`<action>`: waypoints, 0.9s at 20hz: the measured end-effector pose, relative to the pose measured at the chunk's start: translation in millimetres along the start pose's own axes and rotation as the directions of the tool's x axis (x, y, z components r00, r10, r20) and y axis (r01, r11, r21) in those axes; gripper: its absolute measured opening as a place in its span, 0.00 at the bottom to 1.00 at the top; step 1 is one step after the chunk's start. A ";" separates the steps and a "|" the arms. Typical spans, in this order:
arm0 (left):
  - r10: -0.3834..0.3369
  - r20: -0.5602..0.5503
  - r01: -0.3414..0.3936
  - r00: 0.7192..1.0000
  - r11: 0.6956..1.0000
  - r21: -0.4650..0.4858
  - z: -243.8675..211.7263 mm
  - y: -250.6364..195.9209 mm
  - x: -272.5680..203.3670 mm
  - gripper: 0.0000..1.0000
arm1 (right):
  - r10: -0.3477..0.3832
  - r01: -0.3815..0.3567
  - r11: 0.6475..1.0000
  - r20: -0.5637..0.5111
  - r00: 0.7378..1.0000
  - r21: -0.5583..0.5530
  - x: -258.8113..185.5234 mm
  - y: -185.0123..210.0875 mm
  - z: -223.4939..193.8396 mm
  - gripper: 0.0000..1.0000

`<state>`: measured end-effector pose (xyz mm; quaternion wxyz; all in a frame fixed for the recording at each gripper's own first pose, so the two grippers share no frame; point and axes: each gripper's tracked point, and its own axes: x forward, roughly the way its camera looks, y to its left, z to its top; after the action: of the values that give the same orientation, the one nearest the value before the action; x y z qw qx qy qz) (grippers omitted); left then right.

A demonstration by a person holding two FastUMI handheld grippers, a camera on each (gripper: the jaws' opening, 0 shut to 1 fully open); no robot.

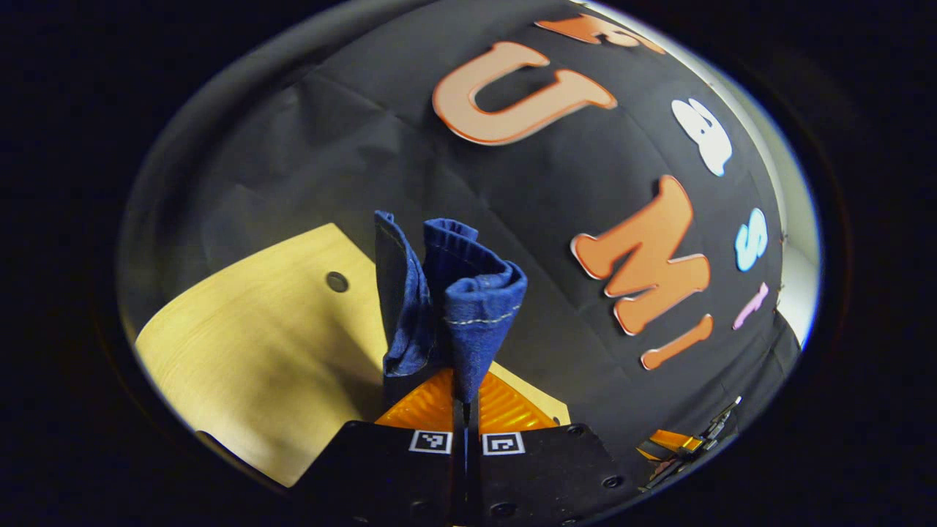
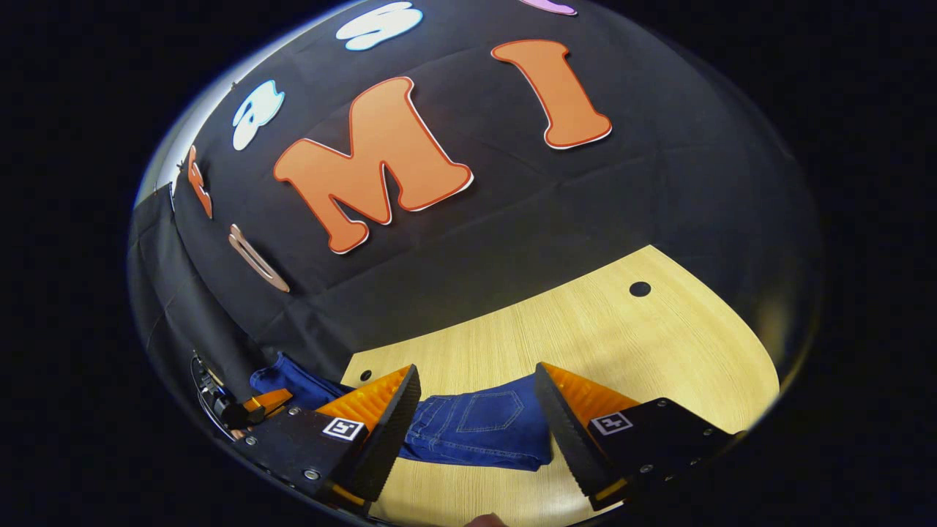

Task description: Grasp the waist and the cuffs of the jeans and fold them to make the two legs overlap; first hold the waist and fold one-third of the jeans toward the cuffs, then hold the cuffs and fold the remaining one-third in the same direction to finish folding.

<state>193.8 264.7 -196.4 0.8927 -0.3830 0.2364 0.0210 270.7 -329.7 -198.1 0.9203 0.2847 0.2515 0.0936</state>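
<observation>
1. Denim first: the dark blue jeans (image 1: 454, 300) are pinched in your left tongs (image 1: 465, 399). In the left gripper view a bunched fold of the fabric, with a pale stitched hem line across it, stands up out of the tips.
2. Your left tongs are drawn together on that fold, both fingers (image 1: 424, 406) pressing the cloth, with no more than a narrow slit between them.
3. Behind the gathered denim in the same view lies the pale wood-grain counter (image 1: 256, 351), with a small round dark hole in its top.
4. At the lower right edge of the left gripper view a bit of your other tool shows, far off and too small to read.
5. In the right gripper view your right tongs (image 2: 476, 395) stand wide apart, holding nothing.
6. Between those spread fingers (image 2: 381, 410) you see the jeans (image 2: 483, 432) lying flat on the counter (image 2: 659, 344), a stitched back pocket facing up.
7. The cloth runs from that flat part toward the left of the right gripper view, where it rises to your left tongs (image 2: 252, 406) near the counter's edge.
8. Whether your right fingers touch the denim or hover over it cannot be told.
</observation>
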 end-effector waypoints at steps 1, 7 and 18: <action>-0.020 -0.015 0.020 1.000 1.000 0.010 -7.8 -16.3 5.9 0.01 | 0.000 0.000 1.000 0.002 1.000 0.005 -2.6 -3.9 1.5 0.97; -0.084 -0.116 0.091 0.990 0.995 0.052 -54.2 -85.7 45.4 0.01 | -0.008 0.006 0.999 0.026 1.000 0.052 -13.0 -34.6 10.7 0.97; 0.056 -0.321 0.065 0.945 0.933 0.354 -170.0 -153.4 107.3 0.01 | -0.008 0.006 0.998 0.028 1.000 0.064 -19.7 -69.7 14.7 0.97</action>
<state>253.5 23.1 -241.2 0.8963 -0.2119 0.3795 -0.0883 263.4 -400.1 -219.4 0.9144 0.3147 0.2424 0.0784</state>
